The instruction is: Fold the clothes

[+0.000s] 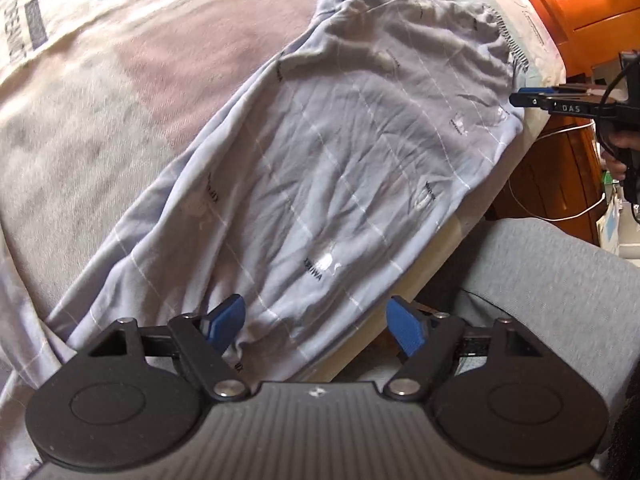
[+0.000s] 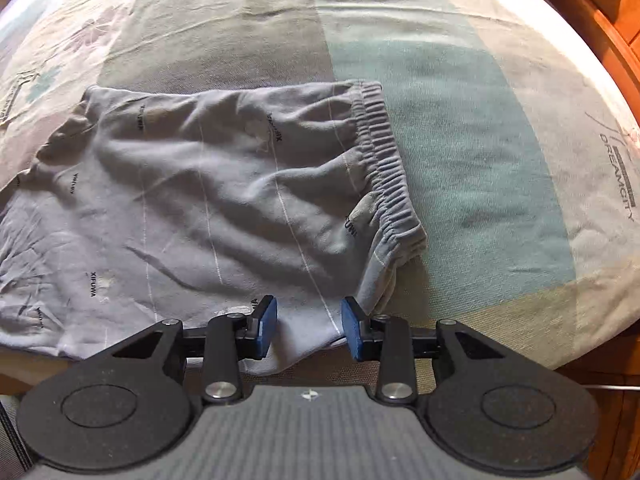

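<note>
Trousers [image 1: 320,168], pale blue, repeat-printed "XIFUWA": left wrist view shows them spread along the near edge of the bed [image 1: 100,100], doubled lengthwise it seems, no crosswise fold visible; left gripper [image 1: 316,326] jaws spread over the near hem; right gripper [image 1: 516,98] at the waist end reads "DAS"

Right wrist view: elastic waistband [image 2: 384,168] at right; right gripper [image 2: 308,326] jaws spread astride the cloth edge; sheet [image 2: 480,140] reads "DREAMCITY"

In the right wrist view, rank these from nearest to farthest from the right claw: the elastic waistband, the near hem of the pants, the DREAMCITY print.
From the right claw:
1. Near hem of the pants, between the fingers.
2. Elastic waistband, ahead, slightly right.
3. DREAMCITY print, far right on the bedsheet.
</note>
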